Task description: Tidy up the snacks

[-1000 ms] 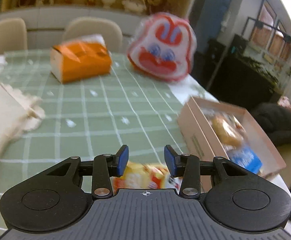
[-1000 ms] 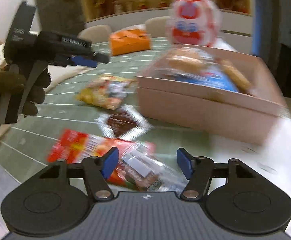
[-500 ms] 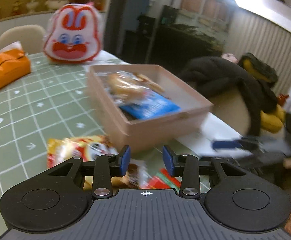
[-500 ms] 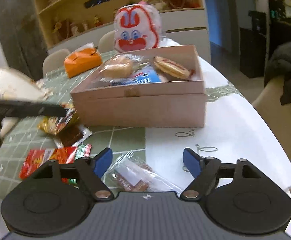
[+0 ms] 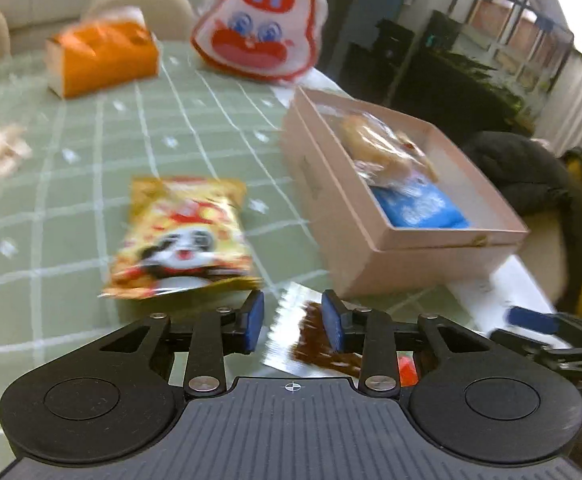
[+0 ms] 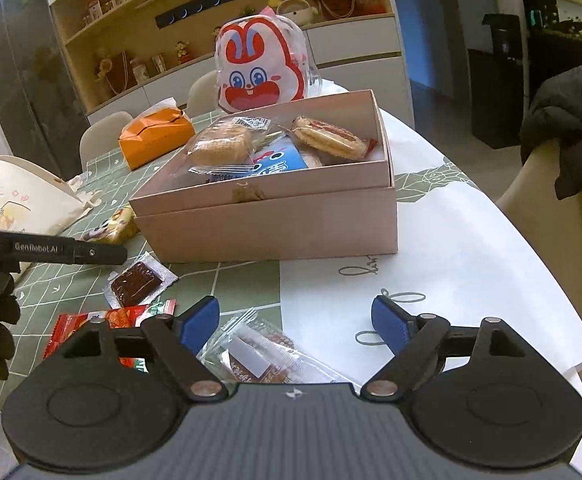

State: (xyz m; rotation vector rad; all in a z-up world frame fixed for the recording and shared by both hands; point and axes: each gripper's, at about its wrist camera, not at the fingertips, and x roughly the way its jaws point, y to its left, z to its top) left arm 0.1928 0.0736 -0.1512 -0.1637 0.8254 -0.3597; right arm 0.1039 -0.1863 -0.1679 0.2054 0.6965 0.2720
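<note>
Four loose snacks lie on the table (image 6: 471, 248) outside the pink box (image 6: 275, 224), which already holds several wrapped biscuits and a blue packet (image 6: 275, 162). The right tool (image 6: 295, 324) has drawn nearer over the last second and now hangs low over the clear-wrapped biscuit pack (image 6: 259, 354), its blue pads spread wide on either side with nothing between them touching, so the grasp looks ready but not made. The left tool (image 5: 293, 322) has swung back from facing the box half a second ago to look along the green checked cloth again; its pads stand a little apart and empty, hovering over the brown chocolate-like square in silver wrap (image 5: 315, 336), with the yellow panda bag (image 5: 183, 236) just beyond it. A red packet (image 6: 107, 326) sits beside the brown square, near the left tool's side. My reading is that both tools have just settled on separate targets: the right one on the clear pack, the left one likely on the brown square. Next each would need to descend, close, and carry its snack over the box wall. Crinkly, flat wrappers may slip or fold under the pads.
</note>
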